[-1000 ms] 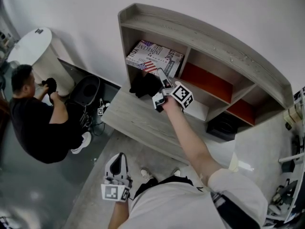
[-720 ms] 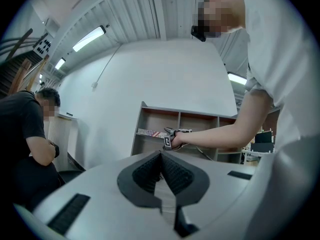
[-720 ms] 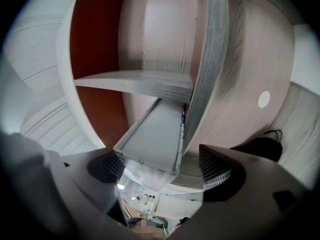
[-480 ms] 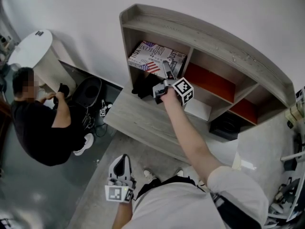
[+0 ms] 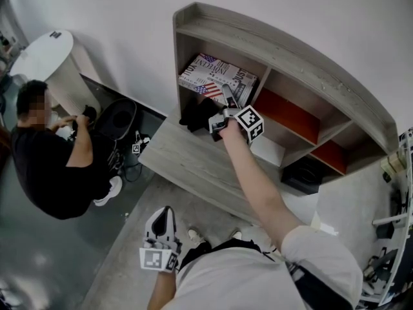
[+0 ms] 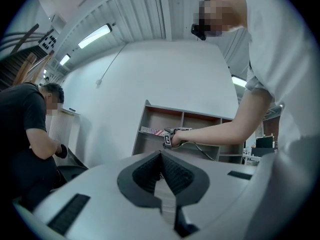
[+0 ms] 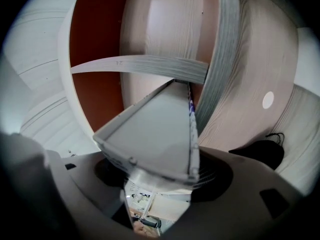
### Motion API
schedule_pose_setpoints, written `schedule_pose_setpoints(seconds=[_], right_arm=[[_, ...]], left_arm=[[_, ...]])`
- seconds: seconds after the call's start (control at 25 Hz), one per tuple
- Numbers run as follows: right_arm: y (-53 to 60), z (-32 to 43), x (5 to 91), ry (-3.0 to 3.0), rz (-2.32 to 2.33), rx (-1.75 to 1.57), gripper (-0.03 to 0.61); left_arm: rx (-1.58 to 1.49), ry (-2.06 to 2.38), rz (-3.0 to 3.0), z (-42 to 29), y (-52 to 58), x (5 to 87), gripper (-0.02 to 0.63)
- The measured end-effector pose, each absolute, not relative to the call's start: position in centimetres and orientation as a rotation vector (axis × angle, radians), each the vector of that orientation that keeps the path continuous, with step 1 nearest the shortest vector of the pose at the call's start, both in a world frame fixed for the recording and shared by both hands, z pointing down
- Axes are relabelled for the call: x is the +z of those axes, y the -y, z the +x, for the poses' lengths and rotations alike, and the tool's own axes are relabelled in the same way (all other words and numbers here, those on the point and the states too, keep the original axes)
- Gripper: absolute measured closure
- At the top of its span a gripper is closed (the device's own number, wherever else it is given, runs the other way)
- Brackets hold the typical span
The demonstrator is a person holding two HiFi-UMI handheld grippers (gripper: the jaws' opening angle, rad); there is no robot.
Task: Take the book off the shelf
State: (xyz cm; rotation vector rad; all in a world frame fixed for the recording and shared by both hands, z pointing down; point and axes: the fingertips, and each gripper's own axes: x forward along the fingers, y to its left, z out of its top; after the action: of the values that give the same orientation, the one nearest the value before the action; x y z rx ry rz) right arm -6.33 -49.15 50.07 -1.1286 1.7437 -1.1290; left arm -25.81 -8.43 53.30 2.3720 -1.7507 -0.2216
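Observation:
A thick book [image 5: 216, 76] with a flag-print cover lies flat in the left compartment of the grey wooden shelf [image 5: 284, 50]. My right gripper [image 5: 226, 97] reaches into that compartment. In the right gripper view the book [image 7: 155, 129] fills the gap between the jaws of the right gripper [image 7: 155, 176]. They are closing, and the pads meet both its faces. My left gripper [image 5: 164, 213] hangs low by my side, far from the shelf. In its own view the left gripper [image 6: 161, 159] is shut on nothing.
A black bundle [image 5: 197, 115] lies on the desk top [image 5: 187, 160] just below the book's compartment. Red-backed compartments [image 5: 287, 115] sit to the right. A person in black [image 5: 45, 154] crouches at the left by a white round table [image 5: 45, 53].
My right gripper has pushed further into the left compartment, onto the book's end. The left gripper has stayed low. The crouching person has moved their hands.

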Motion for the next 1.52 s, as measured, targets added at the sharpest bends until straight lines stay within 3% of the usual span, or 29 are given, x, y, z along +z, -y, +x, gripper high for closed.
schedule_pose_setpoints(seconds=[1.52], right_arm=[[48.5,-5.4,50.3,-1.693,-1.110,-1.175,0.282]], left_arm=[[-0.258,1.724,2.359,-25.9,9.0,53.7,0.597]])
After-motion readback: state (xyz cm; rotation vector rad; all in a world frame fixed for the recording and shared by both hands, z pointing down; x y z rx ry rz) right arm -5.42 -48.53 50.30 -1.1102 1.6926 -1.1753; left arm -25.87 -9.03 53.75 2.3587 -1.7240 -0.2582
